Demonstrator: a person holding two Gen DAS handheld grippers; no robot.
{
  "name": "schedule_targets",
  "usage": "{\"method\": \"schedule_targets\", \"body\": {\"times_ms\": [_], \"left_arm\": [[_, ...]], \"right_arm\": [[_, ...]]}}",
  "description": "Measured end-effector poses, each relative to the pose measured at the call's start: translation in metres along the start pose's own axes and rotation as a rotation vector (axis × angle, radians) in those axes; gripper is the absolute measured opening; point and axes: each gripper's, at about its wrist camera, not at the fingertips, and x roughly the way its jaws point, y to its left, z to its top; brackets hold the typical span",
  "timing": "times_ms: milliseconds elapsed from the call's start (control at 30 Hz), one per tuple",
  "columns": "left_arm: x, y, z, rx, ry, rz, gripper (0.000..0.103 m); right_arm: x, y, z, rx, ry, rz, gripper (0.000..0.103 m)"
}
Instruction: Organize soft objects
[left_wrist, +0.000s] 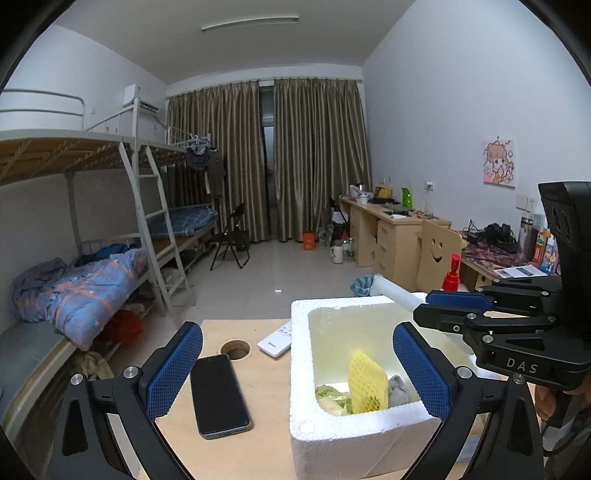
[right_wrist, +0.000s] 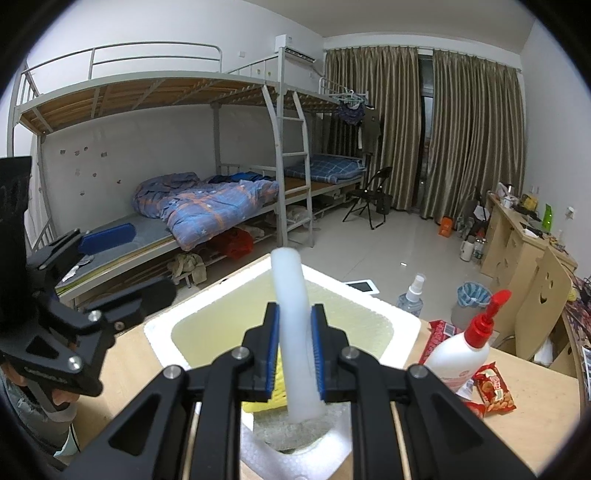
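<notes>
My right gripper (right_wrist: 293, 352) has its fingers clamped on a white foam tube (right_wrist: 291, 314), held over the open white styrofoam box (left_wrist: 301, 369) on the wooden counter (left_wrist: 266, 384). My left gripper (left_wrist: 295, 369) hangs with its fingers spread wide and nothing between them, straddling the box's near-left corner. Inside the box lie a yellow foam net sleeve (left_wrist: 367, 384), a grey cloth (left_wrist: 399, 387) and a greenish bundle (left_wrist: 332, 397). A black phone (left_wrist: 219, 395) lies left of the box.

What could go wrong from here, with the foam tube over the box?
1. The right gripper clamps the white foam tube near one end; its long free end could catch the foam box rim.
2. The box sits beside the phone; a shove may knock it.
3. The open left gripper straddles the box wall, inviting a collision.
</notes>
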Motion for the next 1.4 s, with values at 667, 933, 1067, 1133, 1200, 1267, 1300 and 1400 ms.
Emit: {"method": "schedule_targets", "body": {"times_ms": [667, 933, 1067, 1133, 1200, 1267, 1300, 1400], "left_arm": [[-0.015, 0.008, 0.0, -0.024, -0.018, -0.001, 0.103], [-0.023, 0.005, 0.002, -0.039, -0.001, -0.013, 0.103], [-0.032, -0.001, 0.003, -0.027, -0.003, -0.01, 0.103], [-0.039, -0.006, 0.004, -0.017, -0.013, -0.005, 0.103], [-0.045, -0.009, 0.006, -0.011, -0.023, 0.002, 0.103], [-0.053, -0.01, 0.007, -0.026, -0.033, -0.003, 0.103], [-0.057, -0.011, 0.009, -0.032, -0.033, -0.003, 0.103], [-0.066, -0.013, 0.009, -0.04, -0.039, 0.007, 0.103]], "right_arm": [[-0.007, -0.002, 0.002, 0.049, -0.044, -0.005, 0.097], [-0.022, 0.001, 0.005, 0.025, -0.081, -0.036, 0.102], [-0.033, 0.004, 0.007, 0.012, -0.099, -0.055, 0.103], [-0.039, 0.004, 0.008, 0.009, -0.1, -0.056, 0.103], [-0.042, 0.004, 0.008, 0.01, -0.107, -0.057, 0.103], [-0.05, 0.005, 0.008, 0.013, -0.116, -0.056, 0.103], [-0.054, 0.003, 0.008, 0.013, -0.12, -0.057, 0.103], [-0.067, 0.004, 0.007, 0.012, -0.131, -0.068, 0.103]]}}
